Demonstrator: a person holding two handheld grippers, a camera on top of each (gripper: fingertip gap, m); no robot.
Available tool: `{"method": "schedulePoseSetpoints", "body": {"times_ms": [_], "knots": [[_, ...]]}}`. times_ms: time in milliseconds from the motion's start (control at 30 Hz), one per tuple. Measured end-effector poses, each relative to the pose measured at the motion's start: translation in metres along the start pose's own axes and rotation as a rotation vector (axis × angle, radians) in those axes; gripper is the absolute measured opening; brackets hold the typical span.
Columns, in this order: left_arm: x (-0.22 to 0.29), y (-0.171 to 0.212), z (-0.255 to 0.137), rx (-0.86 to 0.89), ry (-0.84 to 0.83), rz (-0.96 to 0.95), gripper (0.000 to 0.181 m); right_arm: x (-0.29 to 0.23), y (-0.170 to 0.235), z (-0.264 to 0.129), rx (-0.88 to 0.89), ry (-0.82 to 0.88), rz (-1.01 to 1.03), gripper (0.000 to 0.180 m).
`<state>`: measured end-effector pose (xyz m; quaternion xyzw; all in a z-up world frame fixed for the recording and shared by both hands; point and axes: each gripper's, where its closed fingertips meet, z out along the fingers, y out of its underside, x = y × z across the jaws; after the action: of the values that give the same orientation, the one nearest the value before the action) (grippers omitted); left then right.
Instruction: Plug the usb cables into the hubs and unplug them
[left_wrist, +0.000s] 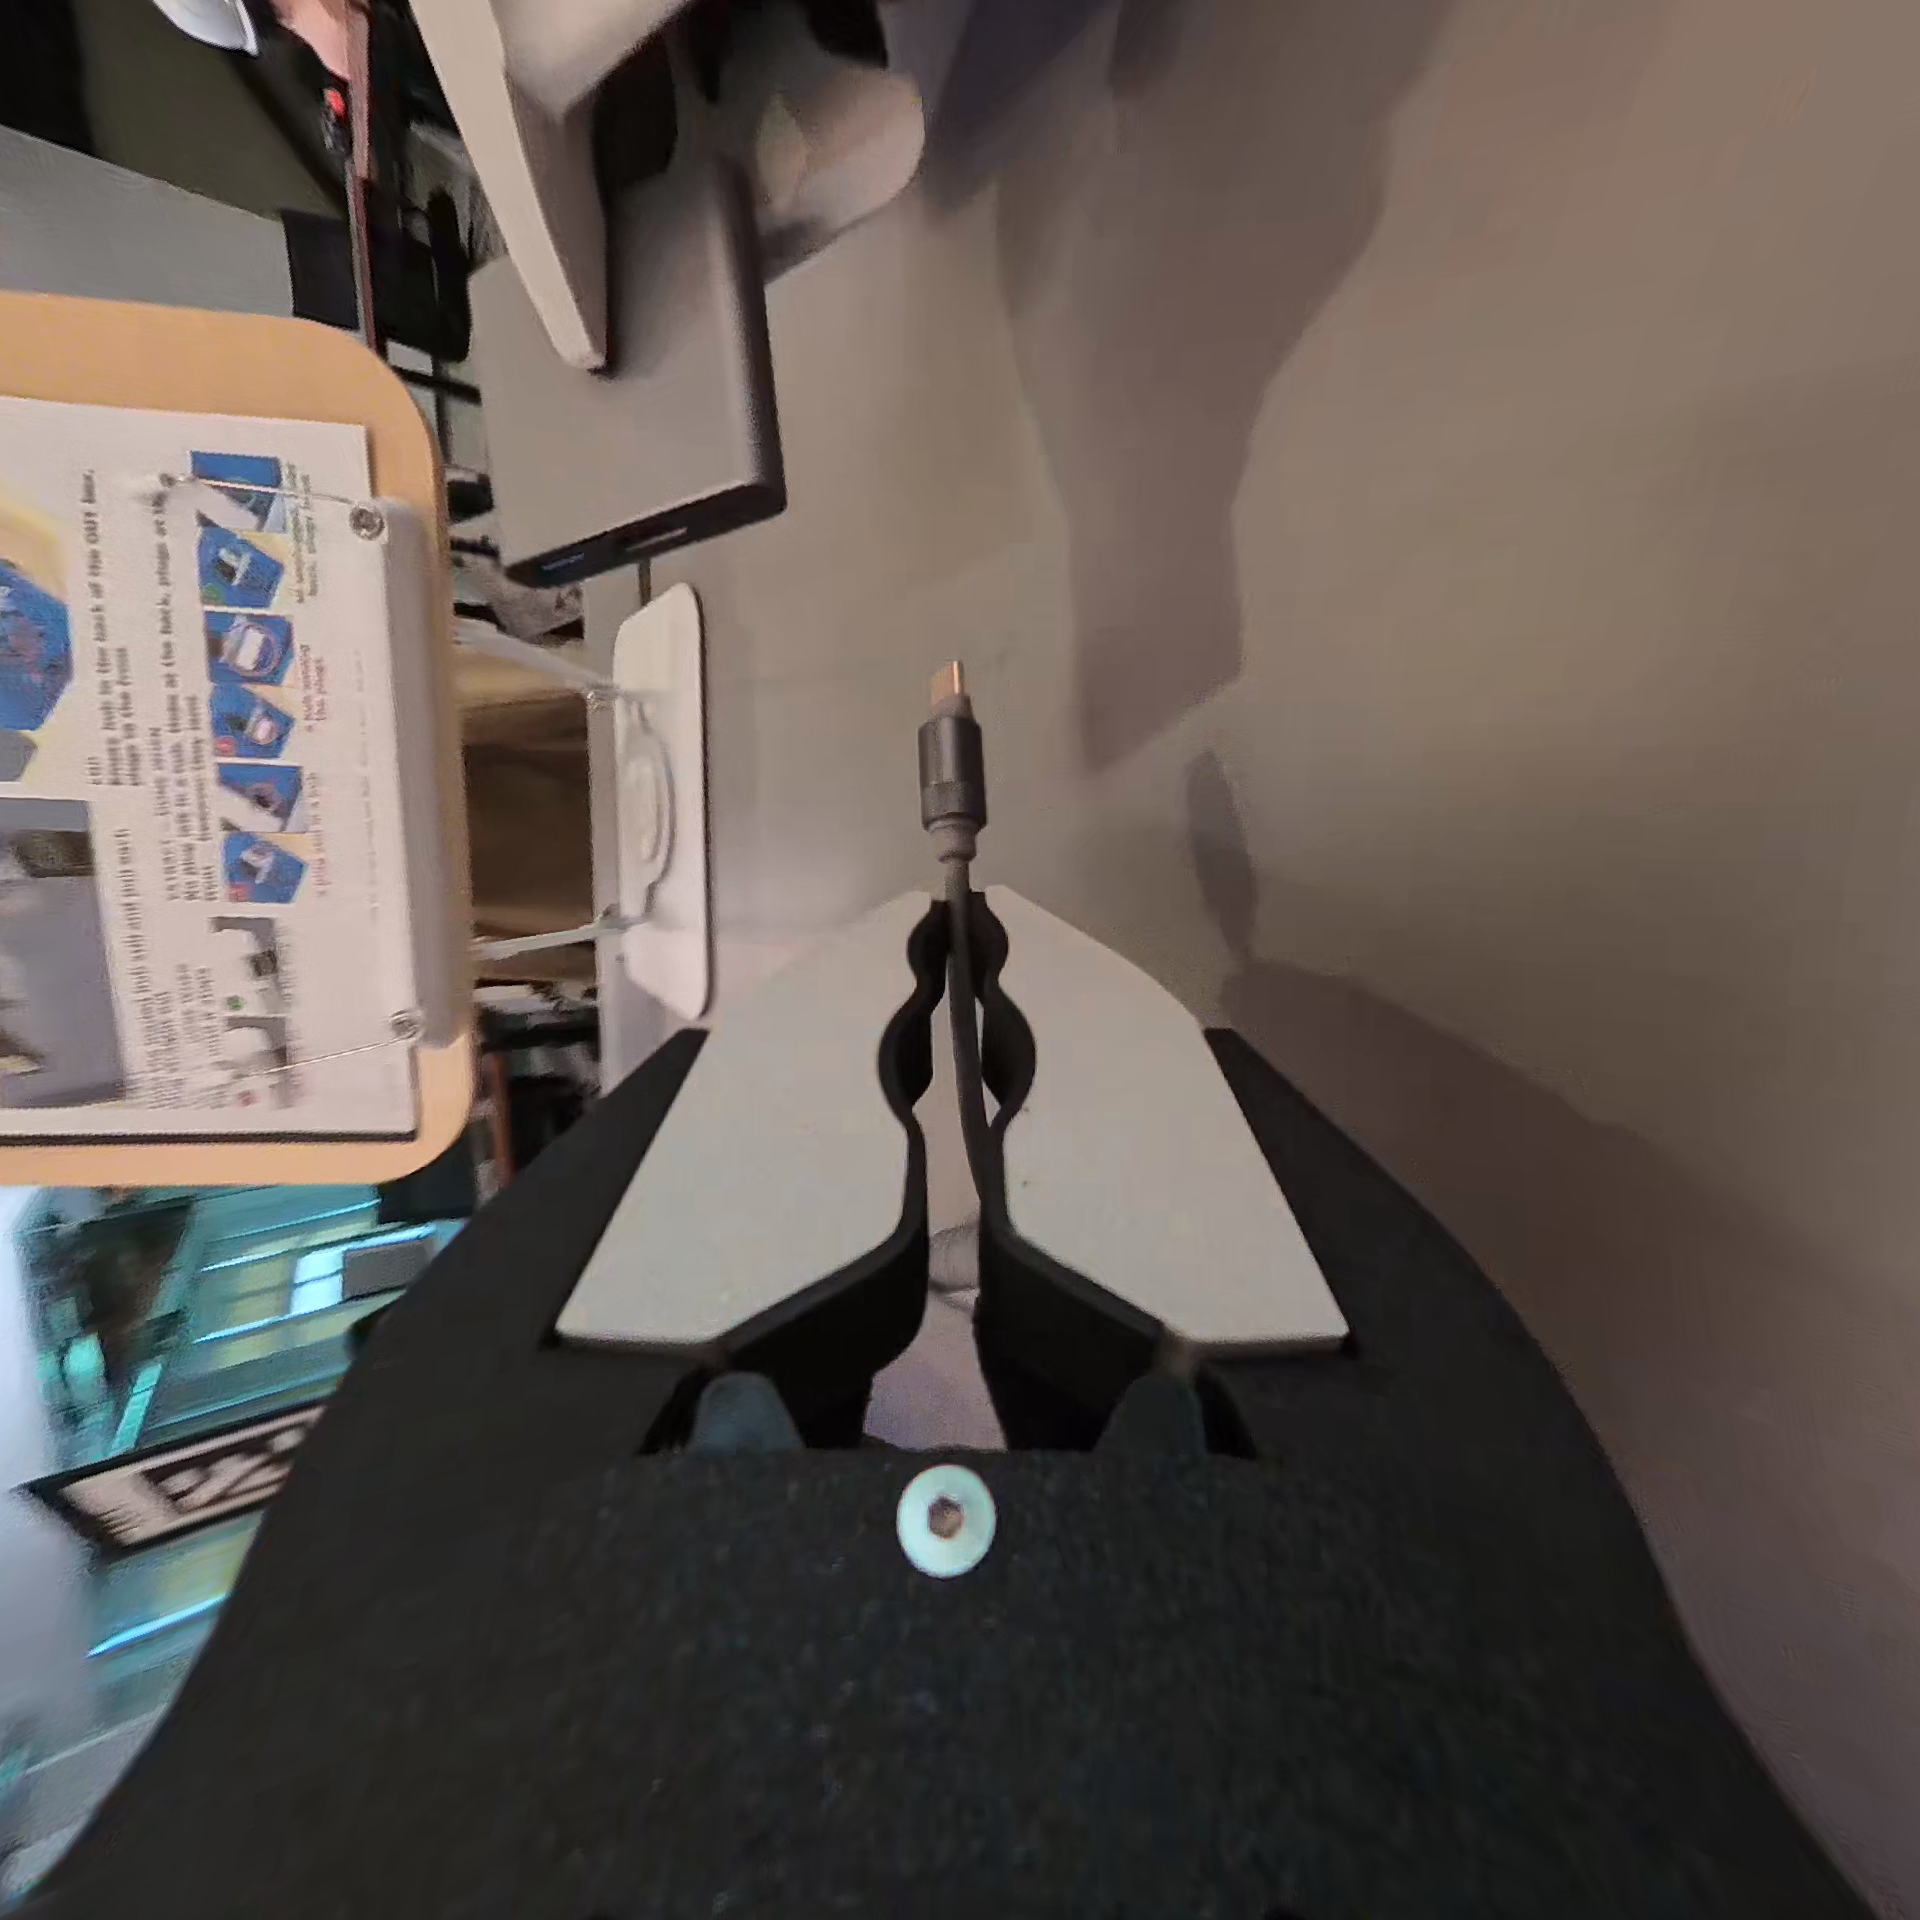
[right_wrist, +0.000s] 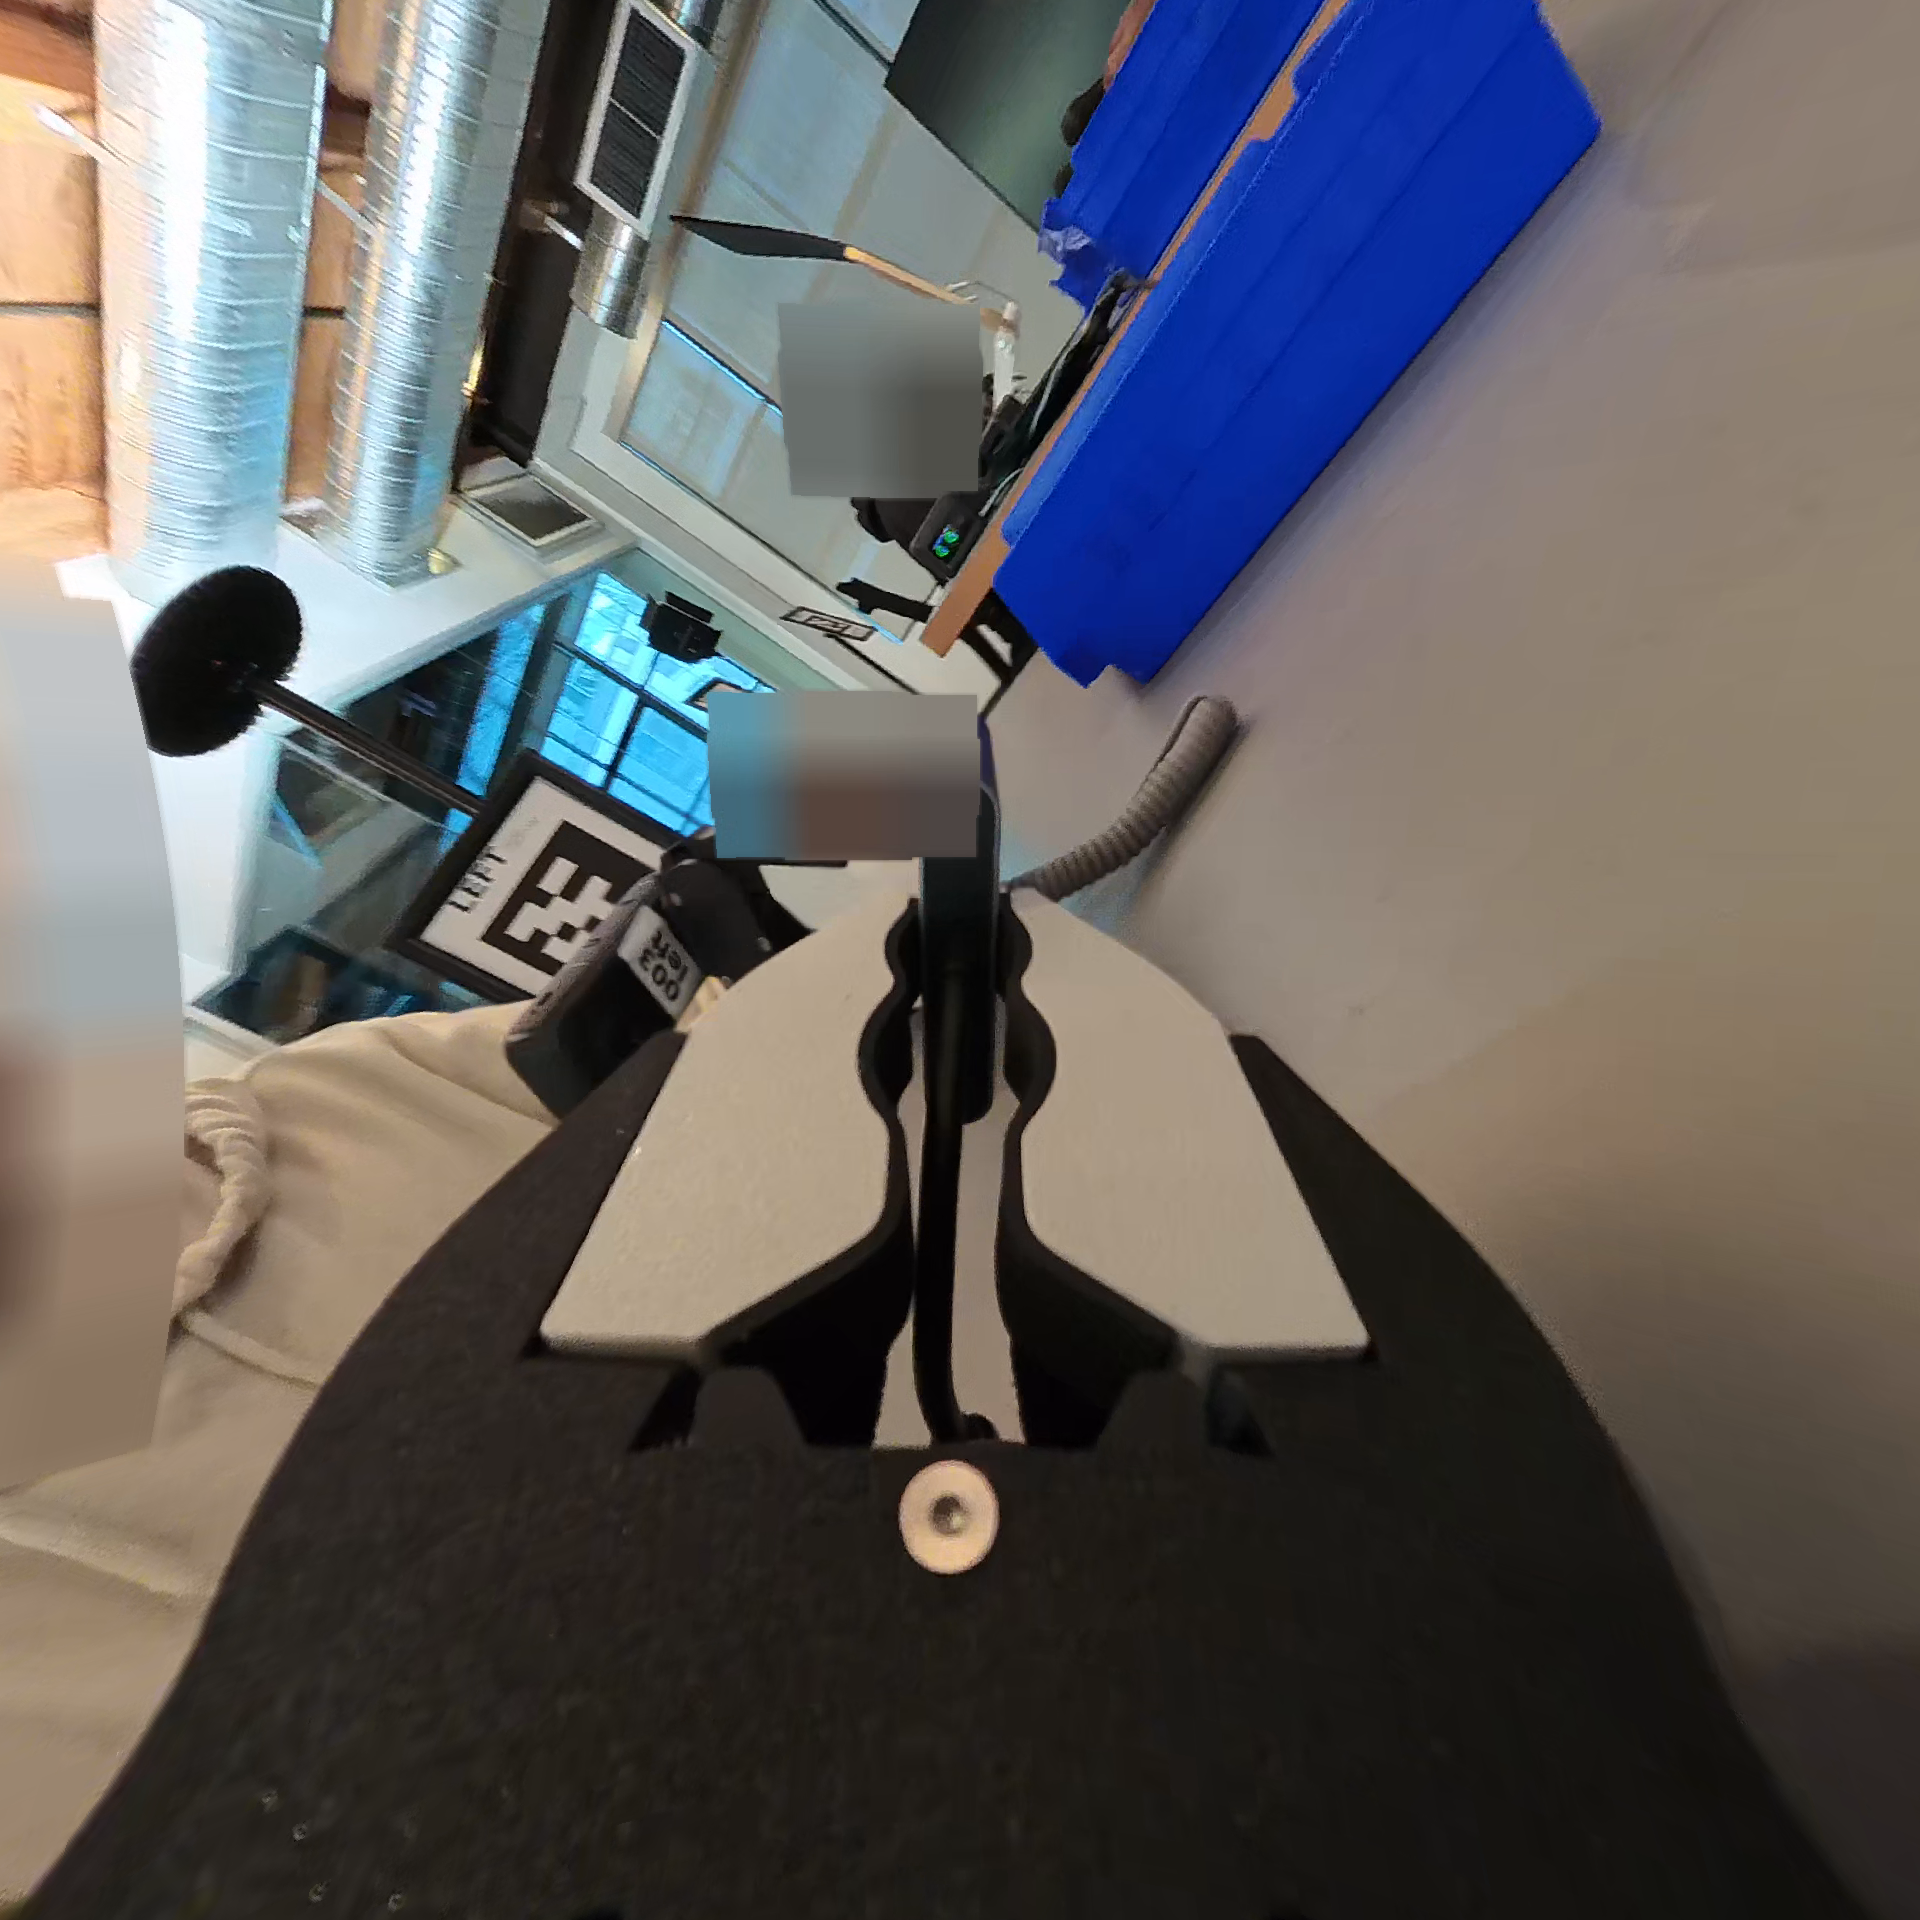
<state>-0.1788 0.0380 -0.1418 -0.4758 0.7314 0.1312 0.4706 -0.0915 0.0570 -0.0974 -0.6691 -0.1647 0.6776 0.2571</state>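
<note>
My left gripper (left_wrist: 956, 914) is shut on a grey braided USB cable (left_wrist: 961, 1039); its metal plug (left_wrist: 949, 743) sticks out ahead of the fingertips, pointing forward in the air. A dark grey hub (left_wrist: 634, 416) hangs ahead and up-left of the plug, apart from it, its port edge facing the plug, held by the other gripper's white fingers (left_wrist: 520, 187). In the right wrist view my right gripper (right_wrist: 961, 914) is shut on that hub (right_wrist: 961, 997), seen edge-on, with its black lead (right_wrist: 935, 1247) running back between the fingers. A mosaic patch hides the hub's far end.
The grey table (left_wrist: 1455, 935) fills the right side of both tilted views. A wooden board with a printed sheet (left_wrist: 208, 727) and a white plate (left_wrist: 665, 800) stand at left. Blue bins (right_wrist: 1299, 312) and a grey coiled cable (right_wrist: 1132, 821) lie on the table.
</note>
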Motion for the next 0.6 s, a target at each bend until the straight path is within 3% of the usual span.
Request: {"method": "schedulePoseSetpoints", "body": {"times_ms": [267,600], "knots": [[-0.031,0.001,-0.003,-0.012,-0.169,0.095,0.003,0.005,0.015,0.021,-0.042,-0.02,0.068,0.012],[-0.027,-0.012,-0.009,0.027,-0.178,0.107,0.003,0.0,0.014,0.021,-0.029,-0.086,0.097,0.012]]}}
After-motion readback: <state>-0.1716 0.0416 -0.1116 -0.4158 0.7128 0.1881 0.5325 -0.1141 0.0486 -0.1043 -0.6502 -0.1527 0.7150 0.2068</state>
